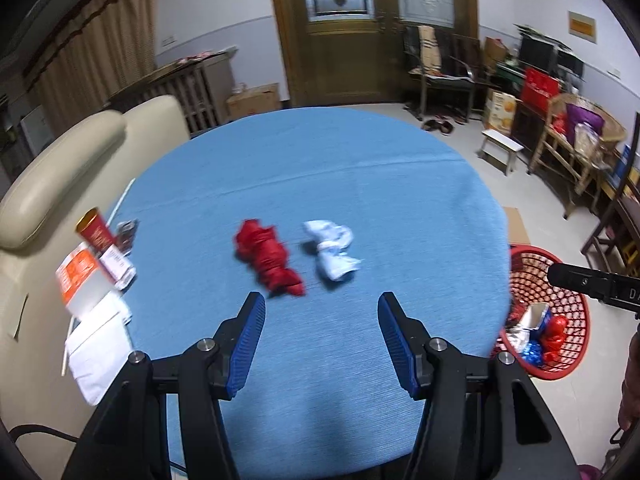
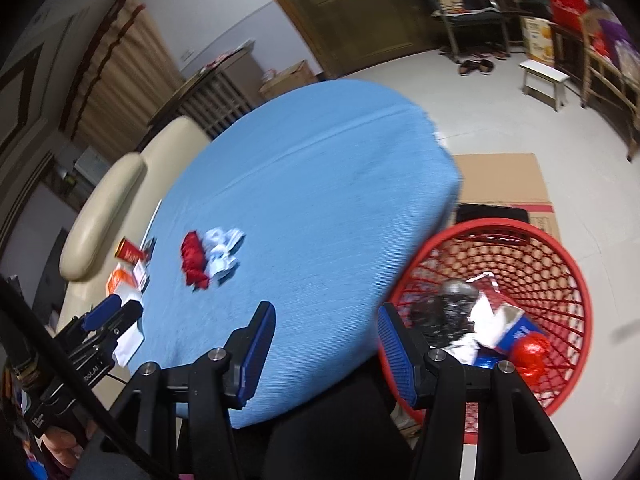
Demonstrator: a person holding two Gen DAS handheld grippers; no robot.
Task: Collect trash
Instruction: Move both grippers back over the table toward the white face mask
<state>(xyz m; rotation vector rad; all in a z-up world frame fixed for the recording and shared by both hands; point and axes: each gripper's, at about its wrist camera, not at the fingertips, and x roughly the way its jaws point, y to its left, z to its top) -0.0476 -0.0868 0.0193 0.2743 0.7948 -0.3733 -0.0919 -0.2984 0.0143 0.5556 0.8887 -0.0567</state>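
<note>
We see our left gripper [image 1: 322, 312] with its blue pads spread and nothing between them, above the round blue table [image 1: 360, 184]. Just ahead of its fingertips lie a crumpled red wad [image 1: 267, 258] and a crumpled white wad [image 1: 332, 250], side by side and nearly touching, the red one on the left. Our right gripper [image 2: 327, 322] is spread too and holds nothing; it hangs over the table's near edge, with the red basket [image 2: 560, 248] on the floor just to its right. The basket already holds trash. Both wads lie well ahead and left of this gripper.
</note>
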